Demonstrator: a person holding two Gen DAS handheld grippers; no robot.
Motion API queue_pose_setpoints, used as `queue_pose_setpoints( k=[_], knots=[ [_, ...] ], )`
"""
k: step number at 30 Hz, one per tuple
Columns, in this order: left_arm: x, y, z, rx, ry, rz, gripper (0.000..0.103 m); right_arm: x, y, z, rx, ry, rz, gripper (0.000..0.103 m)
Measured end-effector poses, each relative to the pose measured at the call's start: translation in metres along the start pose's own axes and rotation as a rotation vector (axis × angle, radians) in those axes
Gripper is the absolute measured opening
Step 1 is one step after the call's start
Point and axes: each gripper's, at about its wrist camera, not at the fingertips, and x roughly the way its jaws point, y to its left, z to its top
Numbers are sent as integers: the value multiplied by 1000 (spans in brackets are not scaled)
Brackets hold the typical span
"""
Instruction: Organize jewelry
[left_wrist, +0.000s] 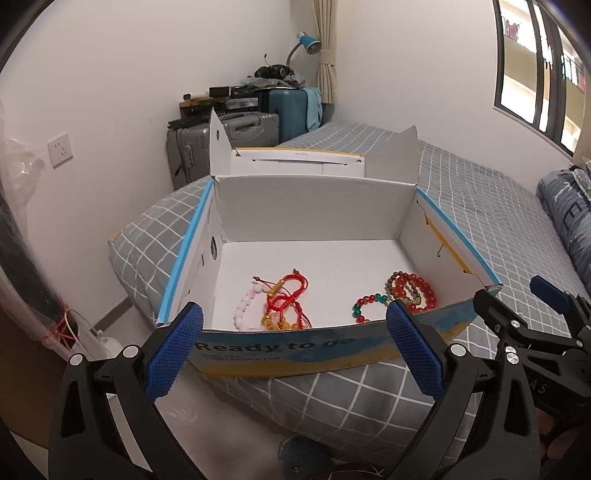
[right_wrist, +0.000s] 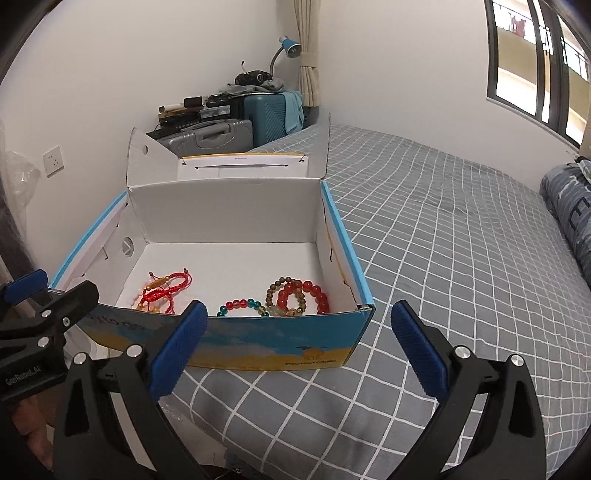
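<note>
An open cardboard shoe box (left_wrist: 295, 347) sits at the near left corner of a bed with a grey checked sheet (right_wrist: 461, 258), its hinged lid (left_wrist: 299, 162) folded back at the far side. The box's long axis runs left to right across both views.

On the white floor of the box, along the near wall, lie two clusters. On the left, red cord bracelets (left_wrist: 288, 299) are tangled with a pale pink bead bracelet (left_wrist: 243, 306). On the right, a red bead bracelet (right_wrist: 306, 295) overlaps a brown bead bracelet (right_wrist: 277, 291), with a red-and-green bead bracelet (right_wrist: 240, 306) just to their left.

The left gripper (left_wrist: 295, 350) hovers just before the box's near wall, jaws spread wide and holding nothing. The right gripper (right_wrist: 299, 347) hangs beside it, equally wide apart and empty, at the box's near right corner.
</note>
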Motion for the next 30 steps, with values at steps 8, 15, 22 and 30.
queue_pose_setpoints(
  k=[8, 15, 22, 30],
  knots=[
    [0, 0, -1, -16, 0, 10, 97, 1, 0, 1, -4, 5, -5, 96],
    [1, -1, -2, -2, -9, 34, 97, 2, 0, 1, -9, 7, -6, 96],
    [2, 1, 0, -2, -12, 47, 97, 0, 2, 3, -15, 5, -4, 96],
    [7, -2, -1, 22, -6, 84, 97, -2, 3, 3, -18, 5, -2, 96]
  ],
)
